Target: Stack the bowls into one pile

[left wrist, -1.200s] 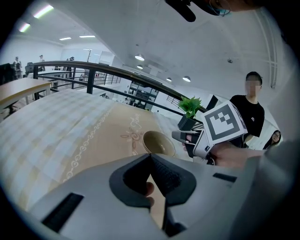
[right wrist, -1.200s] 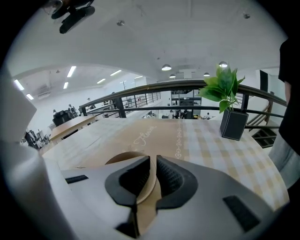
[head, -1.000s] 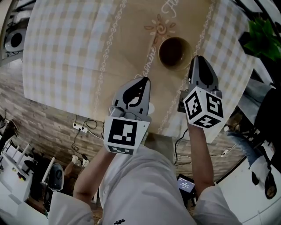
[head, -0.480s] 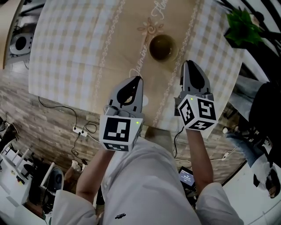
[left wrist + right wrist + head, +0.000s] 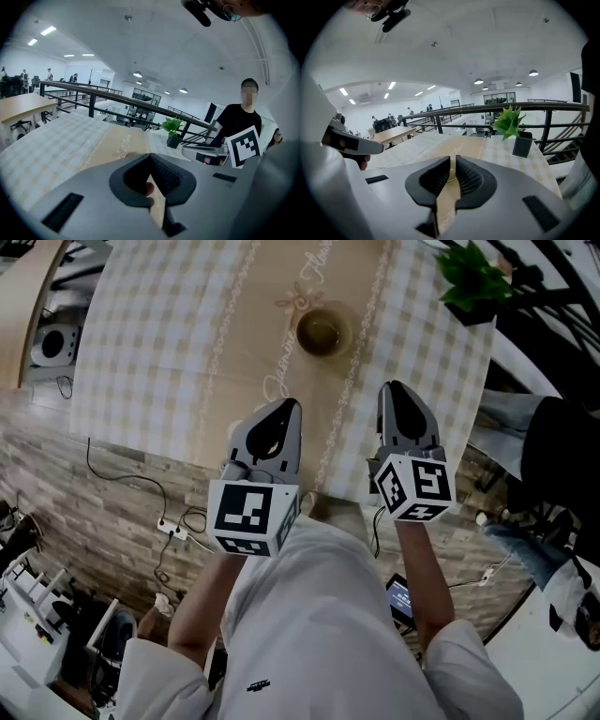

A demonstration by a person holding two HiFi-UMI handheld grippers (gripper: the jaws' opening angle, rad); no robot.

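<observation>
Bowl, brown and upright, sits on the beige middle strip of the checked cloth covering the bench. Both grippers are held well apart from the bowl, on the person's side of it, the left gripper to its left and the right gripper to its right. Each is clenched on nothing. A potted plant stands right of the bowl, near the bench corner.
</observation>
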